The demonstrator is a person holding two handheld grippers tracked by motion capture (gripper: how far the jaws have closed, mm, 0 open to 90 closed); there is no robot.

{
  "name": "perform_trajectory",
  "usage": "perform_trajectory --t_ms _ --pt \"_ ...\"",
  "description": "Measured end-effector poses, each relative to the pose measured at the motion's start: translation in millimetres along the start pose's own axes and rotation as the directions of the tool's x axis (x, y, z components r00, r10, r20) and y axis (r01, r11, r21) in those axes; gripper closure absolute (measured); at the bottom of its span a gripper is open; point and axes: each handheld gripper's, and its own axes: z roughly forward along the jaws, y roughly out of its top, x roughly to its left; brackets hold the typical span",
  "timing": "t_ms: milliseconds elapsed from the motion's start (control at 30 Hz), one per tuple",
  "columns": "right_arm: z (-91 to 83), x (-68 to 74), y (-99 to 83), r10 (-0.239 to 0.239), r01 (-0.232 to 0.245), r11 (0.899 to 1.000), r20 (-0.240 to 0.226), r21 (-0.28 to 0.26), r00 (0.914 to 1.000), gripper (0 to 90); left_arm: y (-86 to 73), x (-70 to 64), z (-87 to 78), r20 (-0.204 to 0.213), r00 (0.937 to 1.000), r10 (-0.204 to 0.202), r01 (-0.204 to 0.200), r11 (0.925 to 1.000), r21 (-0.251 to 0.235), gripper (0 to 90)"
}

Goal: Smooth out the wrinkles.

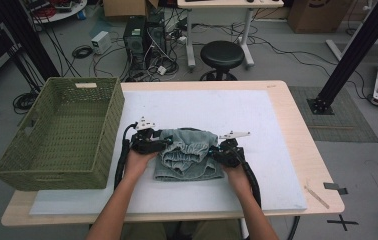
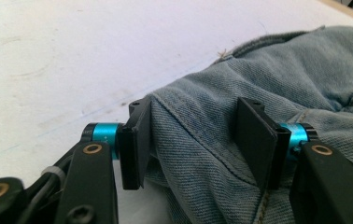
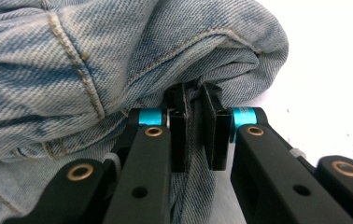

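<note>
Denim shorts (image 1: pixel 189 154) folded in a bundle, lying mid-table on white mat (image 1: pixel 257 120) beside green basket (image 1: pixel 62 130). Right gripper (image 3: pixel 193 123) pinched narrow on fold, left gripper (image 2: pixel 195 140) wide around edge. Placing into basket probably left.

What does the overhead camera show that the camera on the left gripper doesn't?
The high view takes in the green woven basket at the table's left, both hands with their grippers, the black stool and the cables on the floor beyond.

The left gripper view shows up close that the left gripper stands open, its jaws wide apart with a fold of denim between them, and the fabric's stitched seams.

Both show the folded blue jeans lying on the white table mat.
</note>
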Motion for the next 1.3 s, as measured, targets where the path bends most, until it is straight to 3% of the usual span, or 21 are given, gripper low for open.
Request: perform_trajectory --t_ms 67,167,200,267,433,467,500,633,733,767,833,967,1033,1100,1133,1167,1233,1300 --pt "-0.2 -0.7 0.2 -0.019 0.019 1.000 0.004 0.001 0.9998 81.7 -0.6 0.0 -2.7 0.003 1.0000 0.002 -0.002 0.9999 -0.012 45.4" --pt "-8.1 -7.2 -0.2 -0.007 0.007 1.000 0.017 -0.028 0.9998 61.9 0.7 -2.6 -12.6 0.012 0.9999 -0.006 0.007 0.9987 -0.050 39.9" --pt "-14.6 -9.2 0.6 0.010 -0.010 0.999 0.016 -0.052 0.9998 57.9 1.2 -3.7 -16.9 0.023 0.9997 -0.002 0.003 0.9976 -0.069 39.5" --pt "-24.6 -8.9 3.6 -0.001 0.003 0.996 0.022 -0.085 0.9998 53.4 2.4 -6.7 -23.7 0.035 0.9994 0.004 -0.001 0.9951 -0.098 38.6" --pt "-51.8 4.2 20.1 -0.043 0.044 0.976 0.011 -0.215 0.9990 49.8 7.3 -15.8 -35.8 0.080 0.9957 0.046 -0.031 0.9838 -0.177 38.1" --pt "-53.0 8.5 24.9 -0.060 0.055 0.972 -0.013 -0.230 0.9981 49.8 8.1 -16.9 -36.0 0.081 0.9955 0.049 -0.034 0.9831 -0.180 38.1" --pt "-51.7 12.0 27.6 -0.075 0.067 0.972 -0.027 -0.226 0.9968 50.0 9.5 -18.5 -35.4 0.093 0.9941 0.057 -0.039 0.9824 -0.183 38.1" --pt "-32.6 33.9 31.1 -0.188 0.171 0.975 -0.116 -0.139 0.9754 53.3 10.7 -22.7 -28.7 0.118 0.9903 0.072 -0.052 0.9851 -0.164 43.3" --pt "-16.5 41.7 23.1 -0.258 0.254 0.966 -0.132 -0.045 0.9571 53.3 7.8 -28.5 -18.4 0.148 0.9849 0.090 -0.074 0.9909 -0.112 49.5" --pt "-12.7 40.8 20.7 -0.266 0.267 0.964 -0.133 -0.015 0.9546 53.3 6.7 -30.0 -16.0 0.151 0.9839 0.096 -0.082 0.9920 -0.096 50.2" --pt "-10.5 36.7 18.3 -0.267 0.268 0.963 -0.137 -0.009 0.9540 54.2 3.0 -32.9 -11.3 0.147 0.9826 0.114 -0.107 0.9925 -0.060 52.4" --pt "-13.0 31.4 16.4 -0.275 0.277 0.961 -0.130 -0.001 0.9526 55.6 -4.7 -32.1 -9.2 0.155 0.9824 0.105 -0.102 0.9944 -0.027 60.1" --pt "-22.3 27.5 16.9 -0.235 0.230 0.972 -0.141 -0.052 0.9616 55.3 -9.2 -32.0 -10.3 0.149 0.9827 0.110 -0.108 0.9939 -0.024 65.4" --pt "-34.1 23.9 14.9 -0.207 0.192 0.976 -0.156 -0.106 0.9659 67.0 -13.4 -31.3 -12.1 0.149 0.9833 0.103 -0.101 0.9946 -0.026 67.1" --pt "-39.8 22.8 11.7 -0.213 0.193 0.973 -0.165 -0.128 0.9631 71.7 -14.5 -30.9 -12.8 0.148 0.9837 0.101 -0.098 0.9948 -0.028 67.4" --pt "-43.7 22.4 7.6 -0.219 0.201 0.972 -0.164 -0.119 0.9618 73.6 -15.2 -30.6 -13.5 0.148 0.9844 0.096 -0.093 0.9953 -0.028 67.9" --pt "-42.8 22.1 -2.7 -0.233 0.228 0.972 -0.165 -0.053 0.9583 73.7 -15.9 -30.9 -13.8 0.148 0.9842 0.097 -0.093 0.9952 -0.031 68.5" --pt "-39.2 20.5 -13.5 -0.259 0.264 0.964 -0.142 0.017 0.9553 73.9 -16.6 -32.0 -14.6 0.144 0.9854 0.091 -0.088 0.9956 -0.034 69.2"
